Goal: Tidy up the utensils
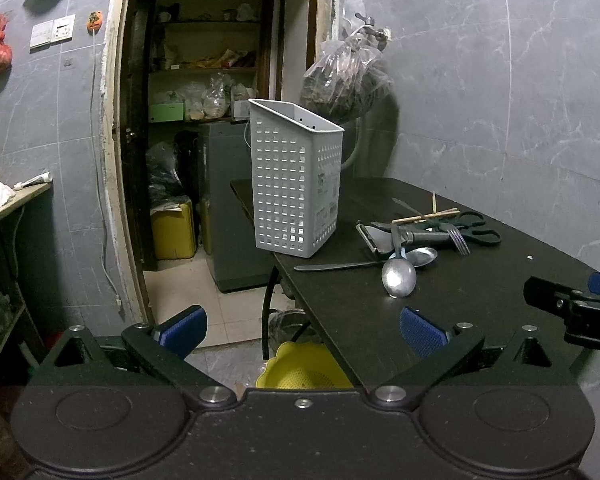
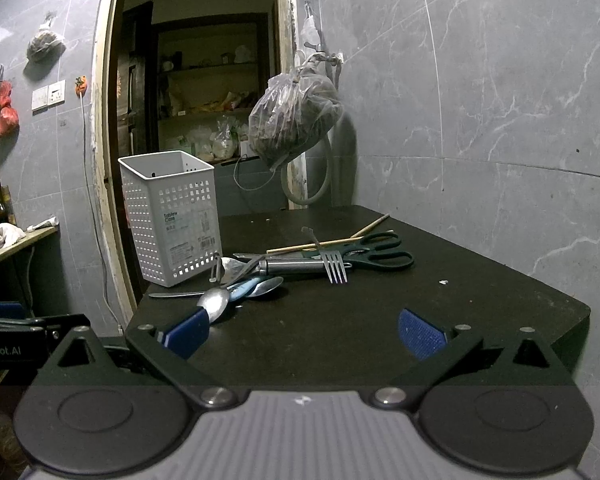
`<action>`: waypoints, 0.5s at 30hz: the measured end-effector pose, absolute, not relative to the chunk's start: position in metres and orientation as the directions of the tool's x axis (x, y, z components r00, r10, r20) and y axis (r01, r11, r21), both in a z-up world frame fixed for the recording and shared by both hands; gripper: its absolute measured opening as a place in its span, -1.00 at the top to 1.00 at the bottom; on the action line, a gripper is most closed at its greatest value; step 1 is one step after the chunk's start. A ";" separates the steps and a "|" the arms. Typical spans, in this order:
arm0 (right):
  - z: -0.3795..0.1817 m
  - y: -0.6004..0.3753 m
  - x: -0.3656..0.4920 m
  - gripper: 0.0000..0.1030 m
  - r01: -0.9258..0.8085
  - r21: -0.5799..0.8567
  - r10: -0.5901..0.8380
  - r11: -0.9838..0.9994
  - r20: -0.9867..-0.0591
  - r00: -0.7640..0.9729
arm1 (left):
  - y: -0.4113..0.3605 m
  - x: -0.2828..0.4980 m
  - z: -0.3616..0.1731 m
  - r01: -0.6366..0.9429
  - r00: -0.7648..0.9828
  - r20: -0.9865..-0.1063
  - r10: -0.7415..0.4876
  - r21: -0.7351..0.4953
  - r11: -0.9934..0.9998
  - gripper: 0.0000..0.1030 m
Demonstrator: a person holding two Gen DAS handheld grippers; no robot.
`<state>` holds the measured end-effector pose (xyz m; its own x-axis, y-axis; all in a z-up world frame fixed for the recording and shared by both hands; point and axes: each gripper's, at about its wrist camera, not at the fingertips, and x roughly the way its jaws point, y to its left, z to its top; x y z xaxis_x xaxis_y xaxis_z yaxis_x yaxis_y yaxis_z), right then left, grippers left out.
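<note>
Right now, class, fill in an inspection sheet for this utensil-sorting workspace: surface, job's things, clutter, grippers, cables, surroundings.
Surface: dark table, a few pale crumbs.
Job's things: white perforated caddy upright at the table's corner by the doorway, looks empty; loose pile beside it: spoons, fork, scissors, chopsticks, butter knife, peeler.
Clutter: nothing seen on the table beyond the utensils.
Grippers: left gripper open, empty, off the table's edge; right gripper open, empty, over the table.
Cables: white cord hangs down the wall by the doorway.
Surroundings: grey tiled walls, hanging plastic bag, pantry shelves, yellow colander below.
</note>
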<state>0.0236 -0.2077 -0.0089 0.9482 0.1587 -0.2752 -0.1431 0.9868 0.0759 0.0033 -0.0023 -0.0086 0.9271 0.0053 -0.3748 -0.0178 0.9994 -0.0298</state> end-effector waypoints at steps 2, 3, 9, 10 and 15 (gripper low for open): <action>-0.010 -0.208 0.025 -1.00 -0.141 0.076 0.157 0.987 -0.280 0.947 | -0.003 0.003 -0.009 -0.018 0.927 -0.375 0.005 -0.030 0.999 -0.99; -0.010 -0.208 0.025 -1.00 -0.141 0.077 0.157 0.987 -0.283 0.946 | -0.003 0.003 -0.009 -0.018 0.927 -0.376 0.005 -0.029 0.999 -0.99; -0.013 -0.207 0.026 -1.00 -0.141 0.076 0.158 0.987 -0.297 0.942 | -0.003 0.003 -0.010 -0.017 0.926 -0.378 0.005 -0.028 0.999 -0.99; -0.013 -0.207 0.026 -1.00 -0.141 0.076 0.157 0.987 -0.298 0.941 | -0.004 0.005 -0.010 -0.017 0.926 -0.379 0.006 -0.025 1.000 -0.99; -0.012 -0.207 0.027 -1.00 -0.139 0.075 0.156 0.987 -0.303 0.940 | -0.003 0.005 -0.010 -0.017 0.925 -0.380 0.008 -0.020 1.000 -0.99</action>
<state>0.0274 -0.2068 -0.0124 0.9402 0.1558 -0.3030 -0.1394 0.9874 0.0750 0.0048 -0.0033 -0.0104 0.9248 0.0081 -0.3803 -0.0169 0.9997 -0.0199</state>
